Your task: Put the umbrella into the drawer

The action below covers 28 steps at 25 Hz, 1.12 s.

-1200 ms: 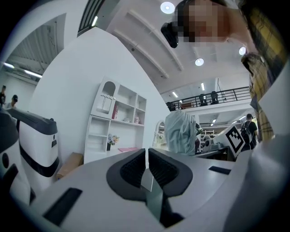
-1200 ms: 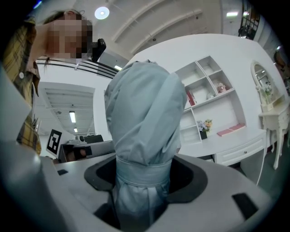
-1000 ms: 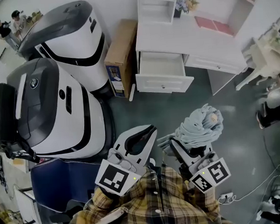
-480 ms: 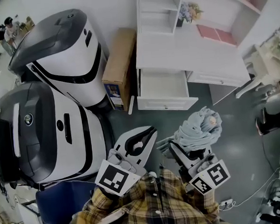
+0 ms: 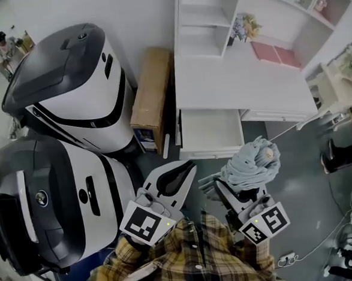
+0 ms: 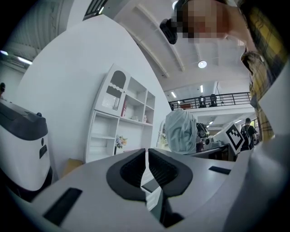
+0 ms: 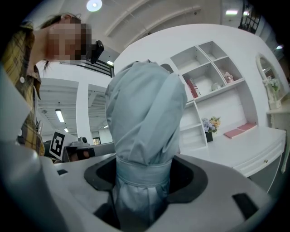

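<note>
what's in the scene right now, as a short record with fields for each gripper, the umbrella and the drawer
left gripper: shut, nothing between its jaws
right gripper: shut on the umbrella, around its strapped part
umbrella: folded, pale blue-grey, held upright, not yet in the drawer
drawer: pulled open from the white desk, nothing visible inside
umbrella vs drawer: umbrella is outside it, near its front right corner in the head view
beside the desk: cardboard box on its left in the head view
</note>
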Available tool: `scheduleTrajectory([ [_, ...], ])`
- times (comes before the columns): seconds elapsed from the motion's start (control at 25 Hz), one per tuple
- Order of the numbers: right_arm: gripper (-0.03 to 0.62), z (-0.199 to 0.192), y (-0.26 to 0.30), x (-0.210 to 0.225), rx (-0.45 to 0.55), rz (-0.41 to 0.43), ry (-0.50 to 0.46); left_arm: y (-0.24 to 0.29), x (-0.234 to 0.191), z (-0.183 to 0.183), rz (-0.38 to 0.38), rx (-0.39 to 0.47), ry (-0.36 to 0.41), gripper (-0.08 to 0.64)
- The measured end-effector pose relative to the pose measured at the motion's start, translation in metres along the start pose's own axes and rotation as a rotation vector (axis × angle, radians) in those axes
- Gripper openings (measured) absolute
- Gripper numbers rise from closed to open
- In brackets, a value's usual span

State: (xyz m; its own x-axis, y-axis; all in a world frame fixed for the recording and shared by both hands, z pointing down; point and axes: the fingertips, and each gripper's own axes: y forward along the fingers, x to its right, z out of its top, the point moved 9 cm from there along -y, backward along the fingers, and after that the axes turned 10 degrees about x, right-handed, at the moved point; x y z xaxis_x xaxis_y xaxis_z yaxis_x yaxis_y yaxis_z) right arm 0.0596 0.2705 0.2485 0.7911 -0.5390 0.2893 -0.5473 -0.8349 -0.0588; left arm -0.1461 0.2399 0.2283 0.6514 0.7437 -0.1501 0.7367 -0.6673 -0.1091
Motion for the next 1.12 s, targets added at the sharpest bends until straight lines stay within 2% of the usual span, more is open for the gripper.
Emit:
scheduleTrajectory([
  [0.28, 0.307, -0.011, 0.026, 0.006, -0.028, -0.054, 0.02, 0.009, -0.031, -0.008, -0.033, -0.032, -0.04, 0.037],
  [0.52, 0.306, -0.015, 0.034, 0.023, -0.058, -0.087, 0.038, 0.014, -0.041, -0.016, -0.016, -0.054, -0.075, 0.037],
  [0.72, 0.307, -0.022, 0.052, 0.039, -0.077, -0.084, 0.041, 0.031, -0.058, -0.023, -0.008, -0.06, -0.074, 0.037],
  [1.12, 0.307, -0.011, 0.102, 0.12, -0.091, -0.11, 0.066, 0.111, -0.102, -0.031, 0.006, -0.07, -0.085, 0.037],
])
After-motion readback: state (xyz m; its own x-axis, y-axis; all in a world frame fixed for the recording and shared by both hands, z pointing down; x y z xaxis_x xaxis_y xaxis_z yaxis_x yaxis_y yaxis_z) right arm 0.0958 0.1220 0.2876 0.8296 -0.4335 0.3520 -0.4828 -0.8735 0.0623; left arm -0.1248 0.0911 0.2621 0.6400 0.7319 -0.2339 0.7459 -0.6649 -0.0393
